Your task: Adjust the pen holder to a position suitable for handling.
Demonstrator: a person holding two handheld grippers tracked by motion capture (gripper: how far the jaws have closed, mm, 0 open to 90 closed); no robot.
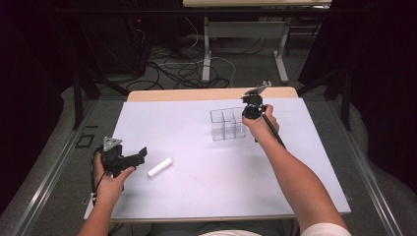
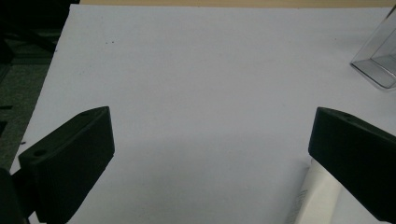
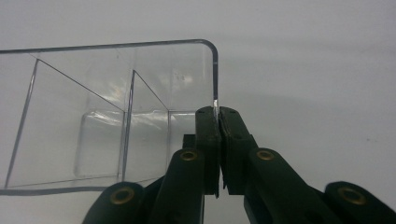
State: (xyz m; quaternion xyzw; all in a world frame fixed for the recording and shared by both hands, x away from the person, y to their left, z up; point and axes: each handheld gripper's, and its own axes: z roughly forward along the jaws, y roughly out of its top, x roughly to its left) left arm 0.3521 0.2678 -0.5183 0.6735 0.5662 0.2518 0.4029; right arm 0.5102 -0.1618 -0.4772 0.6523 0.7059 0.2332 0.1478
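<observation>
Counter (image 1: 206, 167) under a white sheet, wood edge showing at the far side. Largest item on it: a clear plastic divided organizer box (image 1: 227, 124), upright, right of centre toward the far edge, compartments empty as far as can be seen. The right hand-held gripper (image 1: 252, 112) has its jaws pinched nearly together on the box's thin right wall; in the right gripper view the wall (image 3: 215, 106) runs straight up between the pads, so the grip is on the rim near a rounded corner. Likely held that way to drag or steady the box, since a thin wall is the only graspable part.

The left hand-held gripper (image 1: 140, 155) rests low at the near-left, jaws spread wide, holding nothing. A small white cylindrical tube (image 1: 160, 167) lies flat just beside it, apart from the pads; in the left gripper view it sits under the right jaw. Probably the next thing to pick up and put into the box.
</observation>
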